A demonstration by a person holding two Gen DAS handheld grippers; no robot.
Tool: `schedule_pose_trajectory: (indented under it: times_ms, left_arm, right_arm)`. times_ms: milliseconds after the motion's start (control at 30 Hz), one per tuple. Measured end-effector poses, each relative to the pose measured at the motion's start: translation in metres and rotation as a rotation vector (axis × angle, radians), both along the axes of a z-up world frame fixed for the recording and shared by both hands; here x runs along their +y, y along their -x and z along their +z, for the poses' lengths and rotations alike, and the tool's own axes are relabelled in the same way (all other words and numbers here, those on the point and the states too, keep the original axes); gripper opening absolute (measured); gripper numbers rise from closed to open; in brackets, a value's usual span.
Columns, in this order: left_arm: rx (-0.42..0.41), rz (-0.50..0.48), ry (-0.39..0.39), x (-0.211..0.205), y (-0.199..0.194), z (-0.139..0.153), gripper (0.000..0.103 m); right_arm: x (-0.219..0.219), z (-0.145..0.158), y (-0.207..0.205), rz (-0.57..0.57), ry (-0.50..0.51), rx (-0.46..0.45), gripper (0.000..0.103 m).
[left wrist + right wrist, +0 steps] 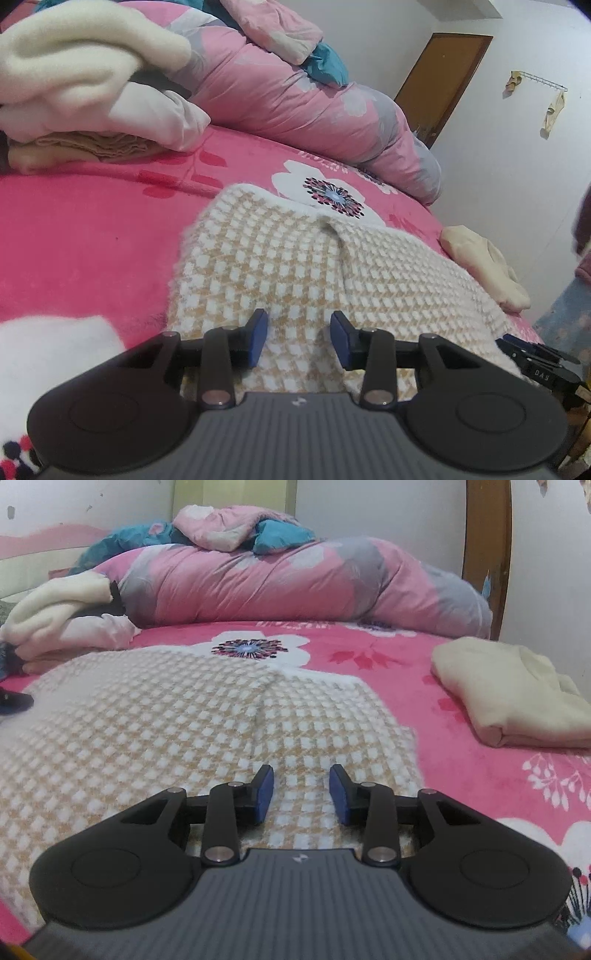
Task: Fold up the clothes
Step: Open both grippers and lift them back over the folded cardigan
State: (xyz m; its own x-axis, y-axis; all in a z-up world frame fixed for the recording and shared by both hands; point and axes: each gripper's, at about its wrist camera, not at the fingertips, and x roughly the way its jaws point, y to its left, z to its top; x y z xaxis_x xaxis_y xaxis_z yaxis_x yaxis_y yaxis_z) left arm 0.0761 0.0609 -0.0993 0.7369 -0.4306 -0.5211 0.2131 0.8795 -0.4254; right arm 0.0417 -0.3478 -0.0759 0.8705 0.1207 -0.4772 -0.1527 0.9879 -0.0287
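Observation:
A tan and white checked knit garment (295, 266) lies flat on the pink flowered bed cover (81, 236). It also shows in the right wrist view (177, 716). My left gripper (298, 338) is open and empty, low over the garment's near edge. My right gripper (301, 794) is open and empty, low over the garment's near right part. The right gripper's tip shows at the right edge of the left wrist view (535, 360). The left gripper's dark tip shows at the left edge of the right wrist view (14, 701).
A stack of folded cream, white and tan clothes (85, 92) sits at the back left. A folded cream garment (517, 698) lies on the right of the bed. A rolled pink quilt (295, 587) runs along the back. A wall and brown door (439, 81) stand beyond.

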Motion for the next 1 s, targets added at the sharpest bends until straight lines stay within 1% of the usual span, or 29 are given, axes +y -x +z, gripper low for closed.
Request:
schedule_pose_trajectory:
  times_ms: [33,67,133,167,200,233,267,300,333,367,400,433,467,500,533,600,633,700,733,800,833,900,967,1000]
  left_arm:
    - [0.005,0.007,0.008,0.003,0.005,0.005,0.048]
    - [0.010,0.014,0.017,0.007,0.011,0.011,0.052]
    - [-0.025,0.002,0.043,0.012,0.028,0.022,0.060]
    - [-0.044,-0.005,0.057,0.015,0.036,0.027,0.062]
    - [-0.064,-0.013,0.070,0.017,0.044,0.033,0.069]
    - [-0.071,-0.006,0.057,0.019,0.051,0.033,0.074]
    - [-0.045,0.025,0.063,0.022,0.050,0.027,0.075]
    - [-0.014,0.060,0.074,0.027,0.048,0.019,0.074]
    - [0.018,0.095,0.084,0.031,0.046,0.012,0.065]
    - [0.050,0.130,0.095,0.036,0.044,0.005,0.068]
    - [0.082,0.165,0.106,0.040,0.042,-0.003,0.069]
    - [0.114,0.201,0.116,0.045,0.040,-0.010,0.062]
    - [0.111,0.222,0.104,0.046,0.042,-0.006,0.060]
    - [0.100,0.240,0.087,0.046,0.045,0.000,0.060]
    - [0.089,0.259,0.069,0.047,0.048,0.007,0.060]
    - [0.017,0.255,0.050,0.047,0.064,0.024,0.060]
    - [-0.020,0.243,0.052,0.045,0.073,0.032,0.061]
    - [-0.105,0.180,0.044,0.034,0.093,0.047,0.064]
    - [-0.145,0.140,0.030,0.025,0.103,0.053,0.067]
    - [-0.192,0.028,-0.018,-0.004,0.118,0.058,0.068]
    - [-0.201,-0.036,-0.049,-0.021,0.125,0.055,0.068]
    - [-0.166,-0.098,-0.106,-0.047,0.125,0.040,0.068]
    - [-0.125,-0.152,-0.161,-0.071,0.125,0.024,0.067]
    - [-0.099,-0.147,-0.181,-0.076,0.121,0.015,0.065]
  right_arm:
    - [0.000,0.003,0.002,-0.007,-0.010,0.004,0.032]
    - [-0.001,0.010,0.008,-0.024,-0.028,0.009,0.032]
    - [-0.006,0.025,0.026,-0.080,-0.039,-0.011,0.033]
    - [-0.004,0.028,0.039,-0.089,-0.016,-0.027,0.033]
    - [-0.003,0.032,0.051,-0.098,0.006,-0.043,0.033]
    - [-0.002,0.035,0.063,-0.106,0.028,-0.058,0.033]
    - [-0.001,0.036,0.074,-0.116,0.051,-0.064,0.033]
    - [-0.001,0.028,0.078,-0.126,0.066,-0.033,0.033]
    - [-0.007,0.017,0.079,-0.136,0.037,-0.013,0.033]
    - [-0.013,0.006,0.080,-0.145,0.009,0.007,0.033]
    - [-0.019,-0.005,0.081,-0.154,-0.019,0.027,0.033]
    - [-0.025,-0.014,0.082,-0.163,-0.049,0.044,0.033]
    - [-0.028,-0.011,0.081,-0.171,-0.075,0.050,0.033]
    - [-0.027,-0.005,0.081,-0.180,-0.071,0.054,0.033]
    - [-0.023,0.001,0.081,-0.185,-0.046,0.047,0.033]
    - [-0.009,0.017,0.091,-0.164,0.006,0.005,0.033]
    - [-0.001,0.025,0.100,-0.130,0.004,-0.030,0.033]
    - [0.016,0.039,0.114,-0.032,-0.034,-0.097,0.033]
    - [0.024,0.045,0.120,0.018,-0.052,-0.127,0.033]
    - [0.050,0.048,0.130,0.138,-0.084,-0.151,0.033]
    - [0.064,0.047,0.133,0.202,-0.095,-0.160,0.032]
    - [0.096,0.039,0.133,0.294,-0.077,-0.157,0.032]
    - [0.118,0.024,0.126,0.339,-0.056,-0.128,0.031]
    - [0.124,0.015,0.123,0.344,-0.042,-0.105,0.030]
